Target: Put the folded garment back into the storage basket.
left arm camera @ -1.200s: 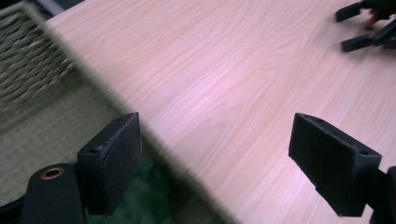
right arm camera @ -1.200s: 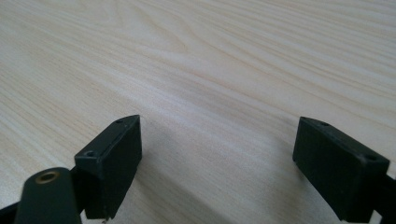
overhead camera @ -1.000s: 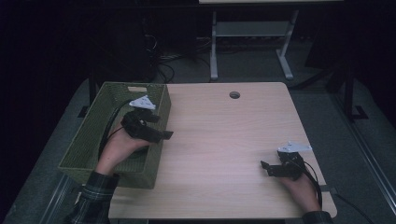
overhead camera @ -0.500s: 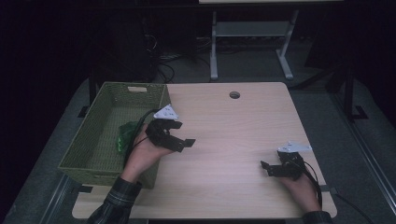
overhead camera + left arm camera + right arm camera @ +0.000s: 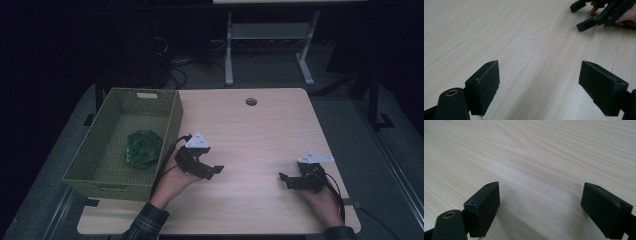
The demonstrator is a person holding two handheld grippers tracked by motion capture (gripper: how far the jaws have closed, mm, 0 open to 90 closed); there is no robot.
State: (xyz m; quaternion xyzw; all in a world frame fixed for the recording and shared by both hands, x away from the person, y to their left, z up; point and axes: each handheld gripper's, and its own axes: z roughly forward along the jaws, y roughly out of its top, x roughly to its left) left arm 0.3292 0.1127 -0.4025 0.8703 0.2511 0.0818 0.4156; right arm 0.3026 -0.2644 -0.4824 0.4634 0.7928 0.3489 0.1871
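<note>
Green cloth (image 5: pixel 143 149) lies in the basket (image 5: pixel 172 120), so left gripper (image 5: pixel 212 170) and right gripper (image 5: pixel 286 179) rest by the desk (image 5: pixel 260 135), fingers wide open, holding nothing

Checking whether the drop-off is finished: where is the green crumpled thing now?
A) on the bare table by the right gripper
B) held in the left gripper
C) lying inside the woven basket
C: the green crumpled thing lies inside the woven basket, while the left gripper is open and empty over the table.
</note>
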